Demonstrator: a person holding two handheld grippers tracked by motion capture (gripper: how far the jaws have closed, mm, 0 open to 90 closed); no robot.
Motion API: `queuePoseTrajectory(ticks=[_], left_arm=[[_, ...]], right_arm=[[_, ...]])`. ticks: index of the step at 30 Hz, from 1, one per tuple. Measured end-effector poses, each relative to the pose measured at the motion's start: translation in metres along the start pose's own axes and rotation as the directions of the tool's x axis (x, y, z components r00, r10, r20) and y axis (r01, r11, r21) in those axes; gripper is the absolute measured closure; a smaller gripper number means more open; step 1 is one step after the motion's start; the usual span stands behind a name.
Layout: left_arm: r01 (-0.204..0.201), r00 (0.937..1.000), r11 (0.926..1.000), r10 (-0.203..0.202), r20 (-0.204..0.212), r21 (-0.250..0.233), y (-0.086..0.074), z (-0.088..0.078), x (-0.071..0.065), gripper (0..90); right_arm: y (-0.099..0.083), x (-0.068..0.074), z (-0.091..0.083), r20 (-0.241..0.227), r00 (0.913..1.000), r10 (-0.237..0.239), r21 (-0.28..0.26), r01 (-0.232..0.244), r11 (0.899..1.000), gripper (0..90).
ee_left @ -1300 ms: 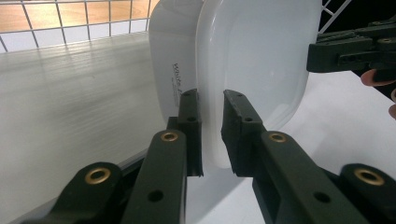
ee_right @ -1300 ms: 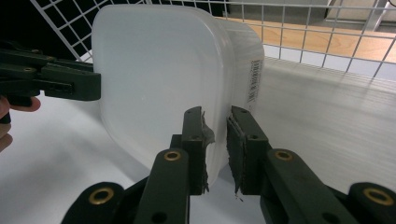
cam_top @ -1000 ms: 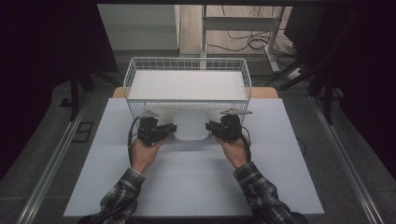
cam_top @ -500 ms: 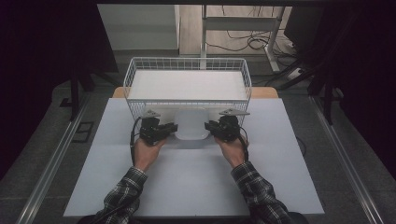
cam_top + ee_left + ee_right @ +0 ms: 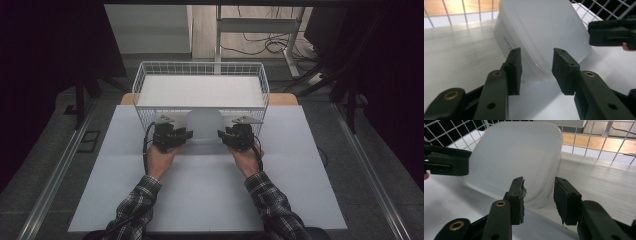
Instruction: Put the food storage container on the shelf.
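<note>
Both tongs, left & right, opening off the translucent plastic container, nothing gripped; it's leaning on the wire basket and may topple.

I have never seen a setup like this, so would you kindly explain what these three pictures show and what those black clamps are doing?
A person sits at a white table holding a hand-operated two-jaw gripper in each hand: the left gripper and the right gripper. One picture comes from a fixed camera above, looking down on the table. The other two come from small cameras riding on each gripper, looking along its black jaws.

Between the grippers a translucent plastic container leans against a white wire basket. Each gripper has a corner of the container between its jaws, but the jaws have just been opening and the pads stand apart from the plastic, so it looks released rather than held.
</note>
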State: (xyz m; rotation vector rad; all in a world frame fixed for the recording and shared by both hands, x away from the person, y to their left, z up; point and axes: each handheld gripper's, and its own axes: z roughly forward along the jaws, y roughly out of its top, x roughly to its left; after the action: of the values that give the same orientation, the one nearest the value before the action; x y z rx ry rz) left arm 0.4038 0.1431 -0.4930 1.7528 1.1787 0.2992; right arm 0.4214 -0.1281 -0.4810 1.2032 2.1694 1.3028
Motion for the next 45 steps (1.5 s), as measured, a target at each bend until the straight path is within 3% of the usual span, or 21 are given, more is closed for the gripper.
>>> queuePoseTrajectory(ticks=[7, 15, 19, 23, 25, 27, 32, 35, 42, 45], left_arm=[[0.001, 0.9992, 0.9999, -0.001, -0.039, -0.012, 0.007, 0.003, 0.002, 55.5], [-0.045, 0.9990, 0.9979, 0.045, 0.004, -0.047, 0.003, -0.011, -0.005, 46.8], [-0.078, 0.9962, 0.9953, 0.080, 0.034, -0.057, -0.010, -0.021, -0.013, 32.9], [-0.098, 0.9901, 0.9920, 0.106, 0.093, -0.079, -0.026, -0.034, -0.019, 22.9], [-0.102, 0.9871, 0.9908, 0.112, 0.115, -0.089, -0.035, -0.042, -0.022, 19.2], [-0.116, 0.9857, 0.9896, 0.125, 0.113, -0.085, -0.042, -0.048, -0.026, 10.5], [-0.159, 0.9788, 0.9848, 0.166, 0.119, -0.071, -0.058, -0.066, -0.035, 4.7], [-0.223, 0.9694, 0.9727, 0.228, 0.090, -0.064, -0.075, -0.083, -0.042, 2.7], [-0.231, 0.9696, 0.9714, 0.234, 0.071, -0.056, -0.096, -0.103, -0.041, 1.0], [-0.202, 0.9760, 0.9772, 0.207, 0.068, -0.064, -0.101, -0.109, -0.037, 1.1]], right_arm=[[0.001, 0.001, 0.000, 0.012, 0.9999, -0.008, -0.019, 0.008, 1.000, 58.9], [0.001, 0.000, -0.009, -0.005, 0.9992, -0.039, -0.039, 0.039, 0.998, 61.1], [-0.004, 0.006, -0.015, -0.042, 0.9976, -0.056, -0.030, 0.054, 0.998, 70.2], [-0.010, 0.012, -0.014, -0.087, 0.9928, -0.082, -0.012, 0.081, 0.997, 85.6], [-0.011, 0.016, -0.012, -0.094, 0.9905, -0.100, -0.007, 0.100, 0.995, 89.1], [-0.013, 0.019, -0.008, -0.105, 0.9884, -0.110, -0.004, 0.110, 0.994, 89.3], [-0.017, 0.028, 0.005, -0.105, 0.9843, -0.142, 0.009, 0.143, 0.990, 89.4], [-0.018, 0.031, 0.014, -0.099, 0.9845, -0.145, 0.024, 0.148, 0.989, 89.4], [-0.017, 0.032, 0.029, -0.090, 0.9861, -0.140, 0.038, 0.143, 0.989, 89.3], [-0.016, 0.032, 0.036, -0.084, 0.9871, -0.136, 0.048, 0.141, 0.989, 89.4]])
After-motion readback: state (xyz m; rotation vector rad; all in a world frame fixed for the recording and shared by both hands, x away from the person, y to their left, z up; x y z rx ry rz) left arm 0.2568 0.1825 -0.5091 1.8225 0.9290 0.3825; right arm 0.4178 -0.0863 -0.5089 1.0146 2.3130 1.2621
